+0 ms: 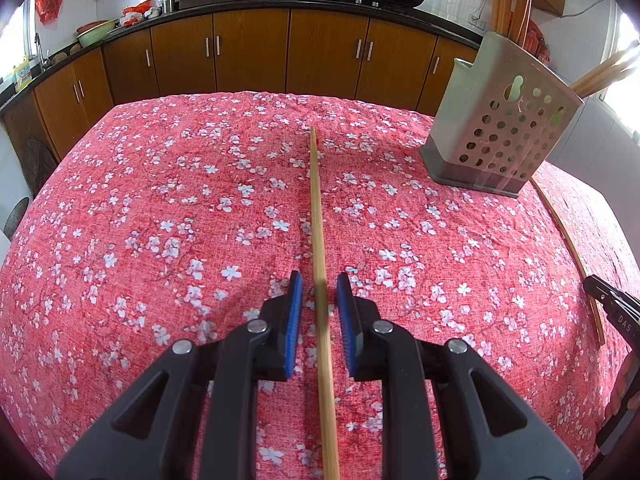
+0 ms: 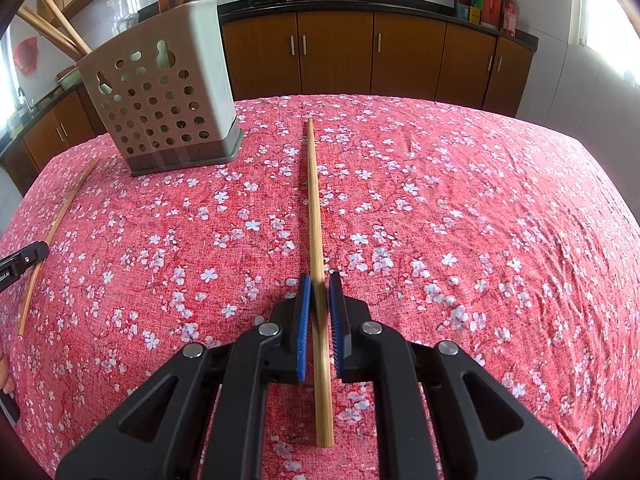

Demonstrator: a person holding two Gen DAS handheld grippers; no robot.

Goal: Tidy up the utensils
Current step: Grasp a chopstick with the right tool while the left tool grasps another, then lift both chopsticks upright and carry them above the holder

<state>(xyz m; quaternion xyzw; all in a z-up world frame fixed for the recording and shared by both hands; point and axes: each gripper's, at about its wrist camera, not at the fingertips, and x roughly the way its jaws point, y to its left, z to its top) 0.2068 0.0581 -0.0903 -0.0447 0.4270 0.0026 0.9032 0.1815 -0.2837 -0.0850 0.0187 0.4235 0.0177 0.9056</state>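
Two chopsticks are left on the table (image 1: 160,200): one (image 1: 320,220) lies between the left gripper (image 1: 319,292) pads, which stand spread either side, not touching; another (image 2: 314,200) is pinched by the right gripper (image 2: 319,292). Several already stand in the holder (image 1: 504,136) between them, so mostly done I'd guess. Plenty of open cloth around, edges well off.

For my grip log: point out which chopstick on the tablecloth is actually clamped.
The chopstick in the right gripper: its blue pads press both sides. The other chopstick lies between the left gripper's pads with gaps on both sides, unclamped.
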